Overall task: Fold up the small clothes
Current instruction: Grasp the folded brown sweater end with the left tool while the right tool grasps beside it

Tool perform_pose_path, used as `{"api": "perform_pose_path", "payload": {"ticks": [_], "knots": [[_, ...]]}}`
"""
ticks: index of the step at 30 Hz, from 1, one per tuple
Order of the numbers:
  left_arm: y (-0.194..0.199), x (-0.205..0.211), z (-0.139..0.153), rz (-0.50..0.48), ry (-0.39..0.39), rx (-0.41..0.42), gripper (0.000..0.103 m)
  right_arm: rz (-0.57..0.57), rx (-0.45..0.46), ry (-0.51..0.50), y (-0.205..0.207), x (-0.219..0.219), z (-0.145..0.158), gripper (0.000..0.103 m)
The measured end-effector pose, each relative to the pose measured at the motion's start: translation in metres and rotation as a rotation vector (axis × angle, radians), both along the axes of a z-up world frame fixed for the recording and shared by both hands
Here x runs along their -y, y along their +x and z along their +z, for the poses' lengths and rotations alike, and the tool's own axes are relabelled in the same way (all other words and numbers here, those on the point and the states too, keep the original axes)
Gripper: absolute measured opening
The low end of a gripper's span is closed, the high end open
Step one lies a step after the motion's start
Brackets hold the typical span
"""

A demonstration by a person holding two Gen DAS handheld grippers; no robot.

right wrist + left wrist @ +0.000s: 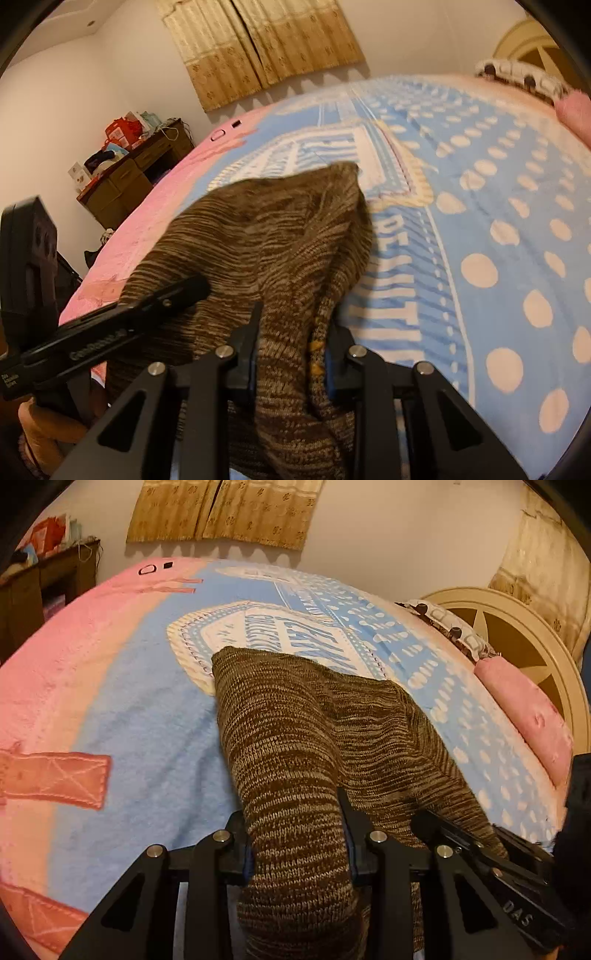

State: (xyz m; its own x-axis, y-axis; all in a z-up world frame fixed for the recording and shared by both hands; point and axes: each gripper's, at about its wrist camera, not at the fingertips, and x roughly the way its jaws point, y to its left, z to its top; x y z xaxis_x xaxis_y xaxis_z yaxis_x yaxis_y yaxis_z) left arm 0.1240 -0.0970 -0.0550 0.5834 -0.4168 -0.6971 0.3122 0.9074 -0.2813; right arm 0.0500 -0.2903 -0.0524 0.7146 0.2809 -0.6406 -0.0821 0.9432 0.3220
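A brown and tan knit garment (303,716) lies on the blue and pink blanket (147,716), its near end lifted toward the cameras. My left gripper (291,812) is shut on a bunched fold of the near edge, and the cloth fills the gap between its black fingers. In the right wrist view the same garment (266,229) runs up from the blanket (480,229) into my right gripper (295,321), which is shut on its edge. The two grippers hold the cloth side by side. The right gripper's finger (476,842) shows at the lower right, and the left gripper's finger (147,306) at the lower left.
A pink pillow (524,716) and a patterned pillow (450,627) lie by the cream headboard (517,638). A dark wooden cabinet (136,173) with clutter on top stands past the bed's far side. A tan curtain (266,48) hangs on the wall.
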Motion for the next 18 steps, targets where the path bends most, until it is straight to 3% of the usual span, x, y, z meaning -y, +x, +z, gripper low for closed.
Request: {"api": "perform_pose_path", "payload": {"ticks": [8, 18], "knots": [[-0.026, -0.009, 0.010, 0.005, 0.081, 0.020, 0.035, -0.006, 0.019, 0.065, -0.019, -0.010, 0.005, 0.028], [-0.050, -0.037, 0.020, 0.045, 0.102, 0.033, 0.035, 0.041, 0.051, 0.053, -0.032, -0.039, 0.019, 0.028]]}}
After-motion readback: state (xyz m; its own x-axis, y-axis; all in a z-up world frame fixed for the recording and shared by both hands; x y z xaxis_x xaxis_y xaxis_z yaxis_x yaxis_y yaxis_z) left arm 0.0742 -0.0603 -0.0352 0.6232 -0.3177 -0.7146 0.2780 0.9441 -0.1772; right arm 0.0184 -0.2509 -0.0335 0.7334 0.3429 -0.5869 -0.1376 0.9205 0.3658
